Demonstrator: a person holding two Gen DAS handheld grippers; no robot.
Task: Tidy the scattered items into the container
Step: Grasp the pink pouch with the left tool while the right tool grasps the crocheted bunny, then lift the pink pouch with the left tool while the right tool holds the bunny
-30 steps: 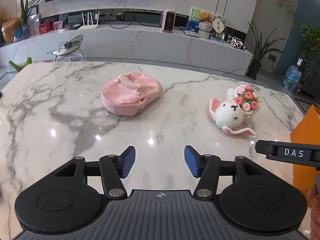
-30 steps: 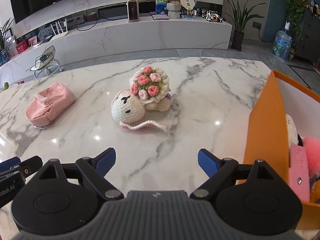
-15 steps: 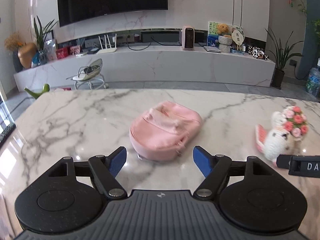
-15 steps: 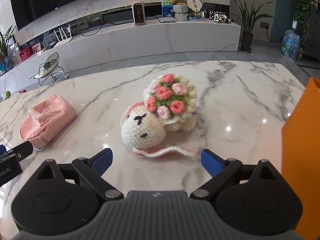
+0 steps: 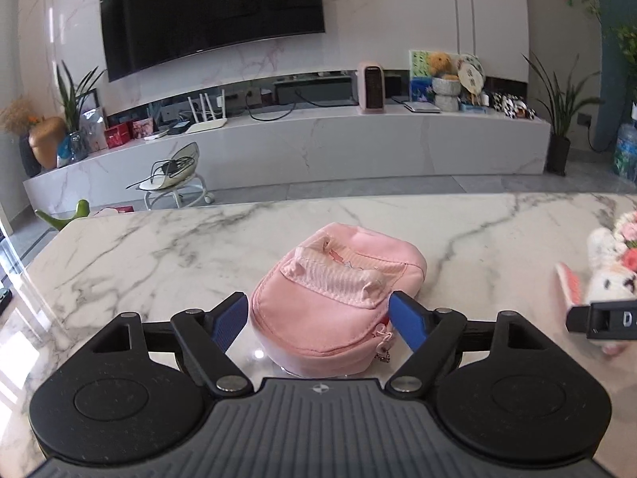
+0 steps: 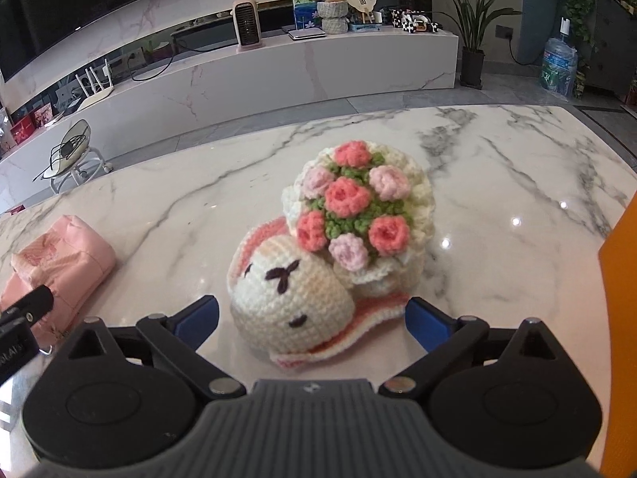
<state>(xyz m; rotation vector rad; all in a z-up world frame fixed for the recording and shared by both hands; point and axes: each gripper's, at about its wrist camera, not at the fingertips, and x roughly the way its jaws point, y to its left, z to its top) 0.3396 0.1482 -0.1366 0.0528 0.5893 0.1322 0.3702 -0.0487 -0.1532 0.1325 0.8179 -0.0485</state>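
Note:
A small pink backpack (image 5: 338, 298) lies on the marble table (image 5: 159, 255). My left gripper (image 5: 320, 320) is open with its blue pads on either side of the backpack's near end. A crocheted white rabbit with a pink flower bouquet (image 6: 318, 255) lies on the table. My right gripper (image 6: 312, 322) is open, its pads flanking the rabbit's head. The rabbit also shows at the right edge of the left wrist view (image 5: 605, 275), the backpack at the left of the right wrist view (image 6: 59, 263). The orange container (image 6: 619, 318) stands at the far right.
The table's far edge (image 5: 318, 199) faces a long marble TV bench (image 5: 358, 139). Part of the other gripper shows at the right edge of the left wrist view (image 5: 601, 318) and at the left edge of the right wrist view (image 6: 20, 318).
Both grippers moved forward. The left one closed in on the pink backpack, now between its open pads. The right one closed in on the rabbit, now between its open pads.

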